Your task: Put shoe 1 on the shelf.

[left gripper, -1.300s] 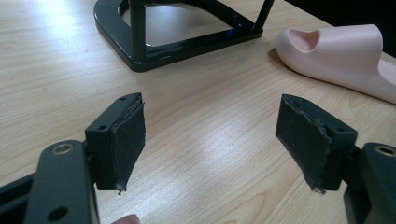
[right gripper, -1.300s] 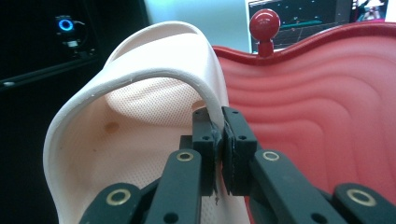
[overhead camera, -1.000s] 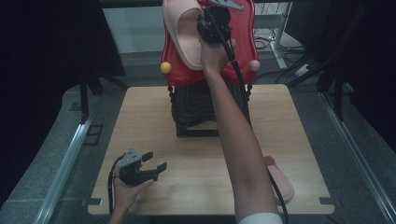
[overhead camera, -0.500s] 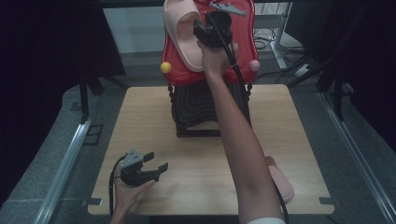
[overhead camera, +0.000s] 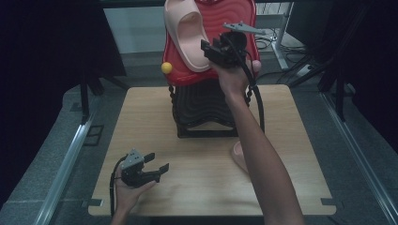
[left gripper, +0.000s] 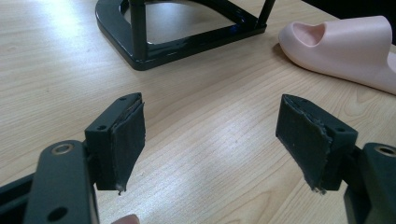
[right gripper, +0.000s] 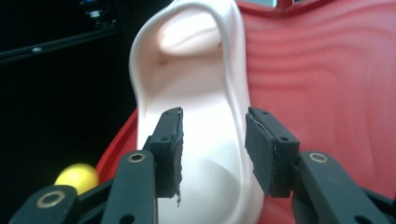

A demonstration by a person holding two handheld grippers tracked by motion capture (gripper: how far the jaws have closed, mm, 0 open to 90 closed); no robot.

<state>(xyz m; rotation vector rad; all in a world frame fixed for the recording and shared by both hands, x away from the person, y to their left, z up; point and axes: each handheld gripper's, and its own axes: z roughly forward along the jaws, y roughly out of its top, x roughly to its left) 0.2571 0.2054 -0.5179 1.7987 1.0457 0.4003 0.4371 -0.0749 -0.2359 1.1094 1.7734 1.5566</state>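
Observation:
A pale pink slipper [overhead camera: 185, 37] lies tilted on the red top shelf [overhead camera: 244, 14] of a black rack [overhead camera: 202, 108] at the table's far side. My right gripper [overhead camera: 209, 50] hovers just off the slipper's near right edge. Its jaws have just been opening, and in the right gripper view [right gripper: 214, 149] they stand apart in front of the slipper's heel [right gripper: 196, 107], pads pressing on nothing. A second pink slipper [overhead camera: 238, 154] lies on the table, partly hidden by the right forearm. My left gripper [overhead camera: 158, 161] rests open near the front left, empty [left gripper: 210, 140], facing that slipper [left gripper: 345, 46].
A yellow ball [overhead camera: 166, 68] caps the red shelf's left corner. The rack's black base [left gripper: 177, 32] stands mid-table, beyond the left gripper. The wooden table [overhead camera: 197, 187] has dark floor and metal rails on both sides.
The right gripper opened and let go of the slipper on the red shelf, then drew back toward the person and slightly down. The slipper stays on the shelf. The left gripper has not moved.

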